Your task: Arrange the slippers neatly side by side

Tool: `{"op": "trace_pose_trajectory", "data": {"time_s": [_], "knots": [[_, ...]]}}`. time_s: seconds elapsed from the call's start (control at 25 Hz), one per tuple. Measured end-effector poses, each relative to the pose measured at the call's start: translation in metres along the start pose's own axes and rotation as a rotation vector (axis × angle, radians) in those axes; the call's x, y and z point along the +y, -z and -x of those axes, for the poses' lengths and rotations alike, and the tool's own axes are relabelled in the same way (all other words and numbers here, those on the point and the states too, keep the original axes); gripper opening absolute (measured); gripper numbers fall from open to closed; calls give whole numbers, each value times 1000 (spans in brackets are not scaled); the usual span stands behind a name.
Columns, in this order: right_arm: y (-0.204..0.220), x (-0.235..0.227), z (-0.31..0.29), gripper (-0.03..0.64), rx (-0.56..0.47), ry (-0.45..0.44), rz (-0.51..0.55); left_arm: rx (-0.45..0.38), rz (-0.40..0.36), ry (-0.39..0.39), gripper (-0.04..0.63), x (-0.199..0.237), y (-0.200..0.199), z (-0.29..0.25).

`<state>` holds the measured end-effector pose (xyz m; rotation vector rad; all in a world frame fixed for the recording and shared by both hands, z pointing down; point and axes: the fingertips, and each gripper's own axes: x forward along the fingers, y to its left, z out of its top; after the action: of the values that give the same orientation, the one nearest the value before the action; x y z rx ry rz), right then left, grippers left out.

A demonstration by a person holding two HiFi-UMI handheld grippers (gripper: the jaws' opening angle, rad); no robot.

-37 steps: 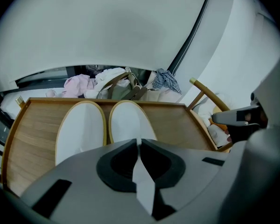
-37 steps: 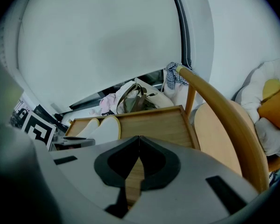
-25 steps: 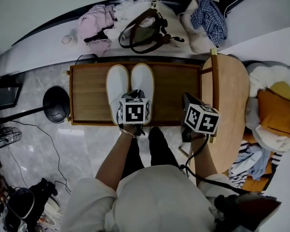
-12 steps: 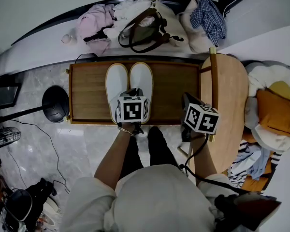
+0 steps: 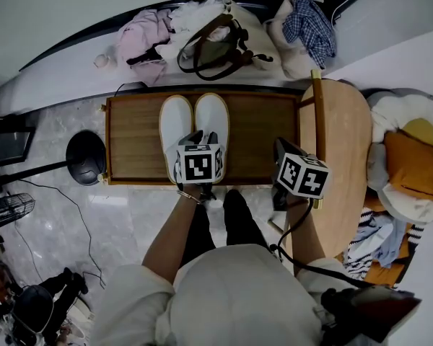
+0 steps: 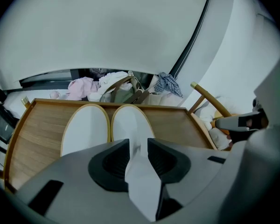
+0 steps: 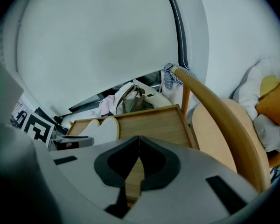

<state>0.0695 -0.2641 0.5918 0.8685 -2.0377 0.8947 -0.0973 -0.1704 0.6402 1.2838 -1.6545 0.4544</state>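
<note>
Letting go of the second slipper

Both white slippers sat side by side on the low wooden table (image 5: 133, 139), toes pointing at the wall, edges touching. The left slipper (image 5: 175, 121) lay free. The left gripper (image 5: 204, 137) was over the heel end of the right slipper (image 5: 212, 114), and its jaws were opening, with a fold of that slipper's white fabric between them but not pinched as far as I could see. The right gripper (image 5: 280, 146) hung over the table's right end, just beside the wooden chair (image 5: 339, 143), claw pressed together with nothing in it. Behind the table, a brown-handled bag (image 5: 220, 45) and a pile of clothes (image 5: 138, 38) lay along the wall.
</note>
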Motion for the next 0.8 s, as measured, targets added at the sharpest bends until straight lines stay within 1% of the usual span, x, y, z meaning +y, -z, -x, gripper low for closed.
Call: {"op": "trace_pose_trajectory", "data": {"time_s": [0.2, 0.44, 0.8], "knots": [[-1, 5, 3, 34, -11, -8, 5, -13, -5, 7, 133, -3, -4, 7], [-4, 9, 12, 34, -32, -12, 8, -48, -6, 8, 133, -4, -10, 22], [-11, 32, 23, 34, -66, -43, 39, -152, 36, -4, 131, 14, -28, 64]]}}
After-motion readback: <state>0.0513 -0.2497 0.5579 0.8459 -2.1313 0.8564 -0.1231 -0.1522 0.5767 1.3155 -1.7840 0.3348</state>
